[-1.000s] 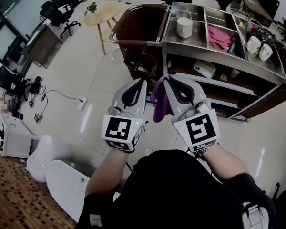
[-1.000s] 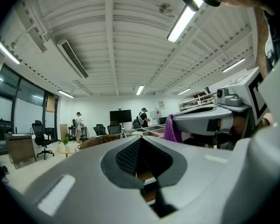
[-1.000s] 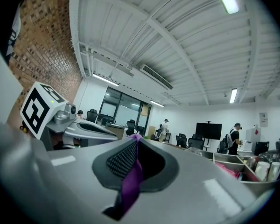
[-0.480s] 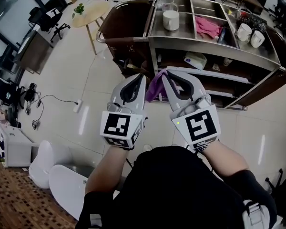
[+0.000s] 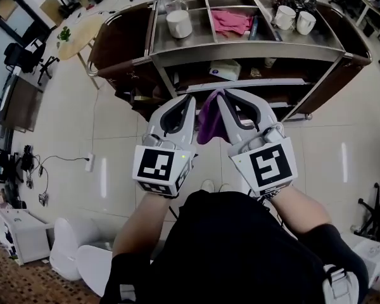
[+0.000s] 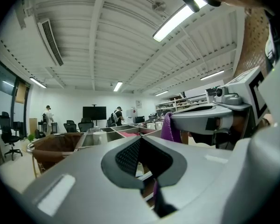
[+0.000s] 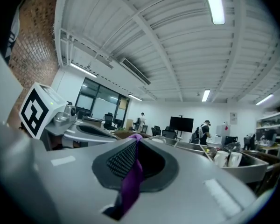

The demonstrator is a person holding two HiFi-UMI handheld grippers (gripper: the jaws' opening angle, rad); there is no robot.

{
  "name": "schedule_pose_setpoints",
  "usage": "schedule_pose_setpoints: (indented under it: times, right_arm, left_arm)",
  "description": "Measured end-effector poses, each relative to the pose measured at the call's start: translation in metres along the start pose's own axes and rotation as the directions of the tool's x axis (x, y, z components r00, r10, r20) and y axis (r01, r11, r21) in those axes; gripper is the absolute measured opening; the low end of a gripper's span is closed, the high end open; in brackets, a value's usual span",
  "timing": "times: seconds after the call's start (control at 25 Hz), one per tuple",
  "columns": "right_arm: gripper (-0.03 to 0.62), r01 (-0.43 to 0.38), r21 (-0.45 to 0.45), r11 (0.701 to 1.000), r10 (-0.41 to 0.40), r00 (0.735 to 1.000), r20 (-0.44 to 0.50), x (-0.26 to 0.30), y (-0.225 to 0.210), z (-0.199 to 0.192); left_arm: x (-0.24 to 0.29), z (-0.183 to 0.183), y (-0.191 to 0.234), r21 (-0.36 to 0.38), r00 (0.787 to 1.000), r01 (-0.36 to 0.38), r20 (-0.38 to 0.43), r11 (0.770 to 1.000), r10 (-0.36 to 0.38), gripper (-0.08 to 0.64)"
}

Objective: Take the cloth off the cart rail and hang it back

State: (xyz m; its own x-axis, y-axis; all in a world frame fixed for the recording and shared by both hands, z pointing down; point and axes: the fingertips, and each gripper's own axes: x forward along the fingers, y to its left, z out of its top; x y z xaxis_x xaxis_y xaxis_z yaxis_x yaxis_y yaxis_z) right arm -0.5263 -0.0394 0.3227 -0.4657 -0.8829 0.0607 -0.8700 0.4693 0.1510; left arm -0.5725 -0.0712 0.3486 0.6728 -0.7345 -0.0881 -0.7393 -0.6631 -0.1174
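The right gripper point(image 5: 220, 94) is pinching the purple cloth point(image 5: 209, 120) between tightly closed jaws. The cloth is hanging between both grippers, just before the steel cart point(image 5: 253, 50). The left gripper point(image 5: 190, 97) is keeping its jaws together; a purple sliver is showing low in their gap, and I can't tell whether it is gripped. Print on the white box point(image 5: 226, 69) is too small to read.

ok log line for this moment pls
right tool shut on purple cloth | left tool shut beside it | both held in front of cart | cloth not yet rehung
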Motion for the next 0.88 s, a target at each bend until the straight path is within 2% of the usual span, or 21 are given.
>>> schedule_pose_setpoints:
  times: [0.2, 0.36, 0.6, 0.88]
  right_arm:
    - [0.008, 0.127, 0.003, 0.992, -0.127, 0.992, -0.023, -0.013, -0.033, 0.002]
    - [0.009, 0.232, 0.001, 0.973, -0.231, 0.972, -0.031, -0.022, -0.054, 0.011]
    - [0.009, 0.39, 0.002, 0.921, -0.389, 0.92, -0.055, -0.041, -0.085, 0.015]
    - [0.008, 0.535, 0.021, 0.845, -0.532, 0.843, -0.076, -0.081, -0.123, 0.011]
  left_arm:
    - [0.034, 0.008, -0.021, -0.014, 0.991, 0.13, 0.015, 0.991, -0.13, -0.005]
    - [0.054, 0.025, -0.035, -0.009, 0.972, 0.232, 0.044, 0.973, -0.231, -0.005]
    - [0.083, 0.038, -0.063, -0.006, 0.918, 0.393, 0.067, 0.92, -0.392, -0.005]
    - [0.106, 0.036, -0.105, -0.025, 0.854, 0.518, 0.057, 0.855, -0.516, -0.005]
